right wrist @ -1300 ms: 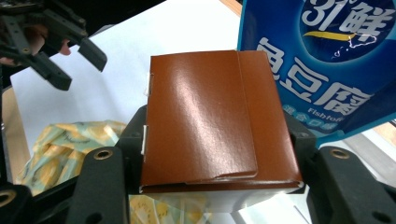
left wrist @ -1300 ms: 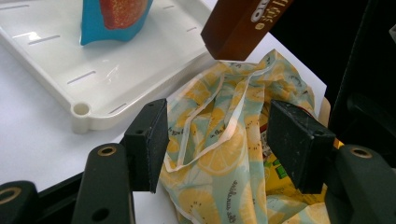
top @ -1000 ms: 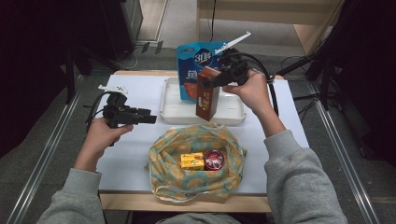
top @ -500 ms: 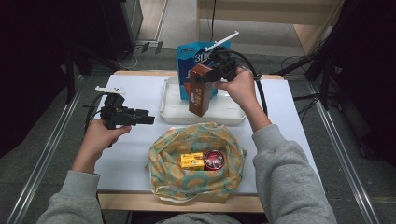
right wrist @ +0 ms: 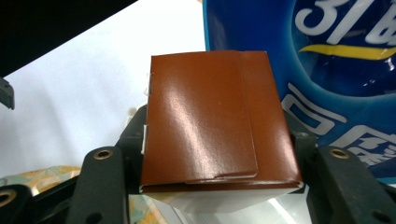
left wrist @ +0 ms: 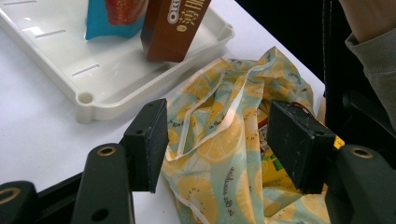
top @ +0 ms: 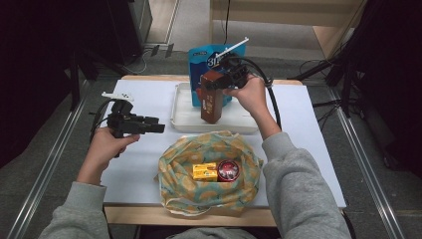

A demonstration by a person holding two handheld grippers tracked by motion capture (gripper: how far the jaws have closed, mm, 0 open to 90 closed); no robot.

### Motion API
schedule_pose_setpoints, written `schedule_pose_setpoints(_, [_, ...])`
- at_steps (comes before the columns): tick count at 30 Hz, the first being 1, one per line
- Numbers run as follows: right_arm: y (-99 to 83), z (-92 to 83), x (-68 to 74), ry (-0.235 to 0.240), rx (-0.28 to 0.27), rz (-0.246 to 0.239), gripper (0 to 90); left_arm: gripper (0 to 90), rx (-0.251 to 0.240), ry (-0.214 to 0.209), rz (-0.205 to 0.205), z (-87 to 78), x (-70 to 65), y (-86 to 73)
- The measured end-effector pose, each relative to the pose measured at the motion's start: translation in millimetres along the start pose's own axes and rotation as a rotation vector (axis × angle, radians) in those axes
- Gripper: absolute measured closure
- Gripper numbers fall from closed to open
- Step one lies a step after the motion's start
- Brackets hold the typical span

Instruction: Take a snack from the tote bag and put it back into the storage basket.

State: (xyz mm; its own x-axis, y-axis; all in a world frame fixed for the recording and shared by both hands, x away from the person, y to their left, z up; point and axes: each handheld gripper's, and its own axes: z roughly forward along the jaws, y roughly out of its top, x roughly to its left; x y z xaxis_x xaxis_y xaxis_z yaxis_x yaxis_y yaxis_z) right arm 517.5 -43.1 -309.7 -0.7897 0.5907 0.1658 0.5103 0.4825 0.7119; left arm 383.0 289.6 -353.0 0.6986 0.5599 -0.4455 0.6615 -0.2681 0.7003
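Note:
My right gripper (top: 215, 82) is shut on the top of a tall brown box (top: 211, 97) (right wrist: 215, 126) (left wrist: 173, 28), which stands tilted with its lower end on the white tray (top: 184, 117) (left wrist: 93, 74). A blue pouch (top: 211, 59) (right wrist: 317, 60) (left wrist: 112, 18) stands in the tray just behind the box. My left gripper (top: 158, 128) (left wrist: 224, 144) hovers open over the table's left side, its jaws pointing toward a yellow fruit-print cloth bag (top: 209, 149) (left wrist: 224, 149). Nothing sits between its pads. Inside the bag lie a yellow box (top: 205, 172) and a red round tin (top: 228, 170).
The white table (top: 308, 129) ends close to the bag at the front. Dark equipment and cables stand beyond the left and right edges. A black cable (top: 271, 99) trails from the right gripper across the tray's right end.
The right hand has carried the brown box leftward and down, from above the tray's right part to its middle, where the lower end now meets the tray. The left hand has kept still.

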Motion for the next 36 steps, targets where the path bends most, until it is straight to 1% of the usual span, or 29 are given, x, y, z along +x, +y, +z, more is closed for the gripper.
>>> schedule_pose_setpoints(4, [-3.6, 5.1, -2.3, -0.002, -0.002, 0.015, 44.6, 39.4, 0.001, -0.001, 0.001, 0.3, -0.1, 0.0])
schedule_pose_setpoints(8, [-7.3, 9.5, -2.7, -0.005, 0.0, 0.013, 44.6, 39.4, 0.001, -0.001, 0.0, 0.4, 0.1, -0.1])
schedule_pose_setpoints(14, [-13.9, 12.5, -3.0, 0.009, -0.012, 0.026, 44.6, 39.3, 0.007, -0.004, 0.001, 1.8, 0.3, -0.3])
schedule_pose_setpoints(18, [-15.7, 11.5, -3.5, 0.015, -0.016, 0.029, 44.6, 39.3, 0.002, -0.015, 0.003, 2.3, -1.3, 0.5])
schedule_pose_setpoints(23, [-18.4, 10.0, -1.0, 0.017, -0.009, 0.004, 44.6, 39.3, 0.004, -0.007, 0.001, 1.7, -0.6, 0.0])
schedule_pose_setpoints(30, [-29.4, 1.7, -5.5, 0.027, -0.029, 0.014, 44.8, 39.3, 0.004, -0.004, -0.004, 1.3, -0.6, -0.1])
schedule_pose_setpoints(36, [-36.2, -6.0, -6.9, 0.027, -0.009, 0.006, 45.0, 39.3, 0.004, -0.004, 0.002, 1.8, -1.4, 0.3])
